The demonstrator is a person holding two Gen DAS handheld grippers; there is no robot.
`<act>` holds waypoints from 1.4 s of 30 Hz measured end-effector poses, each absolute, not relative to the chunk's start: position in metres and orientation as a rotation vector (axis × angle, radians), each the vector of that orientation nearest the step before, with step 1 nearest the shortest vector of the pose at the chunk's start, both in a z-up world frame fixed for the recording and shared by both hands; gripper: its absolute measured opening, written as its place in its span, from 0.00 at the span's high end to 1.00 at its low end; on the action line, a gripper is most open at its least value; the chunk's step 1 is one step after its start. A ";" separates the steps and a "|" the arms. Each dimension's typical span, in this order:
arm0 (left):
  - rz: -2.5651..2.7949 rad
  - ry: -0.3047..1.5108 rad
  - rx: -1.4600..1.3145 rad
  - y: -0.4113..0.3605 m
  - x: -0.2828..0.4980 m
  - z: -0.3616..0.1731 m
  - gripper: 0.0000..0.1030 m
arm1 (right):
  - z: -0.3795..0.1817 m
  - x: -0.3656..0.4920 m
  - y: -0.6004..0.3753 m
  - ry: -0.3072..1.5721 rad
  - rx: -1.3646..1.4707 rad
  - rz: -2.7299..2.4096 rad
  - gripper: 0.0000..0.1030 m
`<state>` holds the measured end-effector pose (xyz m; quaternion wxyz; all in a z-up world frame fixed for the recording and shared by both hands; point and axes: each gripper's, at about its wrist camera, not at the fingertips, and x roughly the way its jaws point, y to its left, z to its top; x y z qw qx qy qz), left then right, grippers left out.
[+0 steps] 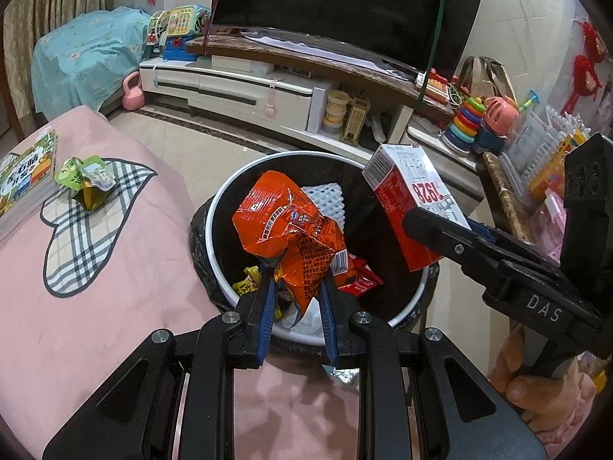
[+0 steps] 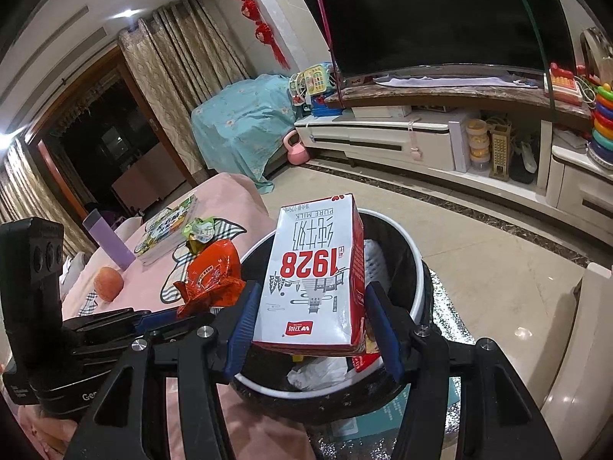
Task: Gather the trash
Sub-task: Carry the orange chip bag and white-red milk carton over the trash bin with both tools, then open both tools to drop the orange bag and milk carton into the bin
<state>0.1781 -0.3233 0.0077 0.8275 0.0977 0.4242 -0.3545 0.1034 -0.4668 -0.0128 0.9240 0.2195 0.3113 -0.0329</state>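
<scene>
My left gripper (image 1: 297, 268) is shut on a crumpled orange snack bag (image 1: 291, 226) and holds it over the round trash bin (image 1: 222, 207). My right gripper (image 2: 310, 314) is shut on a red and white "1928" milk carton (image 2: 318, 276) and holds it above the same bin (image 2: 415, 264); the carton also shows in the left wrist view (image 1: 406, 199). The orange bag shows at the left in the right wrist view (image 2: 210, 272). Wrappers and white paper lie inside the bin. A crumpled green and gold wrapper (image 1: 88, 182) lies on the pink cloth.
The pink-covered table (image 1: 95, 287) holds a stack of books (image 1: 27, 180), an orange fruit (image 2: 108, 283) and a purple box (image 2: 107, 243). A TV stand (image 1: 245, 88) with toys stands behind. A toy shelf (image 1: 536, 145) stands at the right.
</scene>
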 end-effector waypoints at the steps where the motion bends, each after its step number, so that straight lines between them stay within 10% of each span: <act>1: -0.752 0.904 0.209 -0.324 0.179 0.007 0.80 | -0.013 0.104 -0.467 0.640 0.450 -0.068 0.45; 34: -0.720 0.957 0.244 -0.345 0.204 -0.008 0.78 | -0.025 0.129 -0.476 0.724 0.437 -0.093 0.45; 42: -0.715 0.932 0.272 -0.342 0.197 -0.003 0.41 | -0.024 0.129 -0.479 0.720 0.468 -0.078 0.42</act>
